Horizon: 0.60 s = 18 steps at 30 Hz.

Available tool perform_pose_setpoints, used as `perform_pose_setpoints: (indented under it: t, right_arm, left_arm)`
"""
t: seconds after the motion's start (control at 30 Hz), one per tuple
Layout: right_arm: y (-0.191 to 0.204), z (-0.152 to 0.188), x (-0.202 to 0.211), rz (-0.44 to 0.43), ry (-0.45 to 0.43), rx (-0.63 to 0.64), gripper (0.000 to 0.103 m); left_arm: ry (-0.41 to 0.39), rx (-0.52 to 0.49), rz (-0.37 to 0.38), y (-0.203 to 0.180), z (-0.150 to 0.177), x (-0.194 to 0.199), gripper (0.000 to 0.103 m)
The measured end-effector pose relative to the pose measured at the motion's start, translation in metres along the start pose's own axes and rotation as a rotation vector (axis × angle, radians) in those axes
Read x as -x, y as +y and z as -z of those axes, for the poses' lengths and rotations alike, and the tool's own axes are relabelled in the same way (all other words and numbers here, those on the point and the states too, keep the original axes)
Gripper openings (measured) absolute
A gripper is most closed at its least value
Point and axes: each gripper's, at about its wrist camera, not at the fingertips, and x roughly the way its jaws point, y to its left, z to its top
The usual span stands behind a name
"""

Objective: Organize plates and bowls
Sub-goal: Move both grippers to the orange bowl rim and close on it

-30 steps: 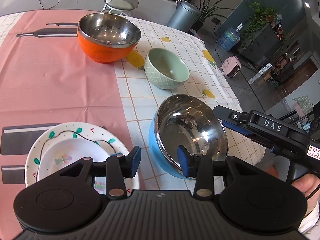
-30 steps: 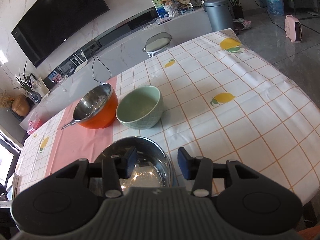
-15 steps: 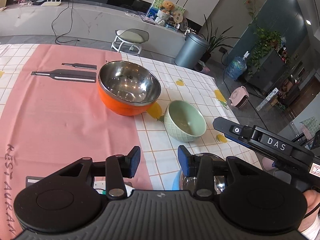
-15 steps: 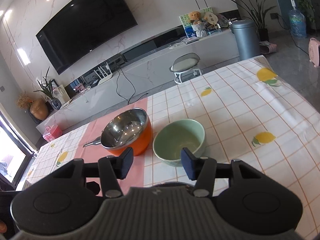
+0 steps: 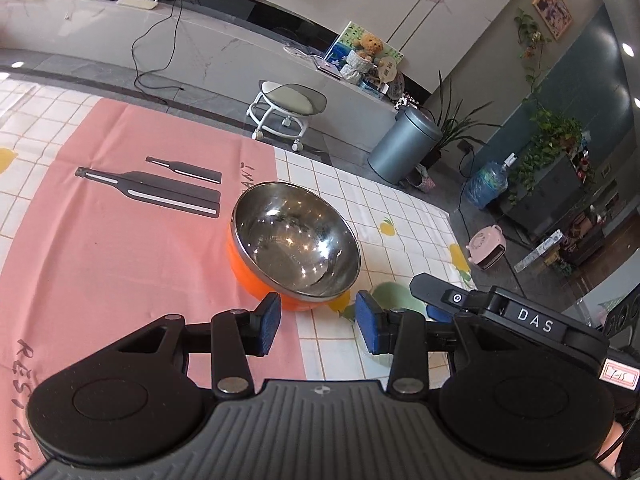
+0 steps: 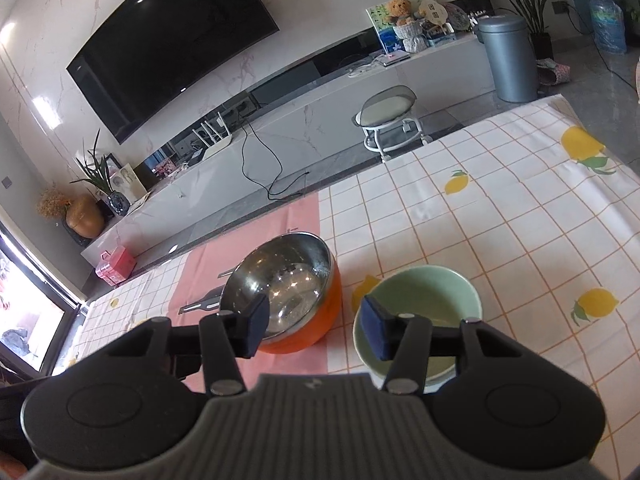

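1. My left claw is spread wide with nothing between its blue pads, held above the bench.
2. My right claw is likewise spread and grips nothing; from the left wrist view its black body marked "DAS" shows just to the right of my left claw.
3. The orange bowl with its shiny steel inside sits upright on the bench, right at the edge where the pink cloth meets the white checked cloth printed with lemons.
4. From the right wrist view, the orange bowl lies ahead and a little left of my right claw, and the pale green bowl stands just beside it on the right, on the checked cloth. The two bowls are near one another; I cannot tell whether they touch.
5. My right claw's right-hand pad appears in front of the green bowl's near rim, but I cannot tell whether it touches.
6. In the left wrist view only a sliver of the green bowl shows, behind my claw's right finger.
7. Beyond the bench stand a small wheeled stool and a grey bin on the floor.
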Motion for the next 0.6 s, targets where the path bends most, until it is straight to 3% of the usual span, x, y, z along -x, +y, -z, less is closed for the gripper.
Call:
perform_pose_setpoints:
  t: [0.23, 0.43, 0.6]
  right_arm:
    - [0.0, -0.014, -0.034, 0.03, 0.082, -0.093, 0.045]
    - [0.007, -0.017, -0.062, 0.073, 0.128, -0.082, 0.038]
    - [0.01, -0.015, -0.081, 0.111, 0.157, -0.074, 0.031]
  left_arm:
    - [0.005, 0.058, -0.068, 0.016, -0.021, -0.028, 0.046]
    - [0.022, 0.096, -0.146, 0.032, -0.031, -0.048, 0.047]
    - [0.034, 0.109, -0.151, 0.041, -0.03, -0.053, 0.047]
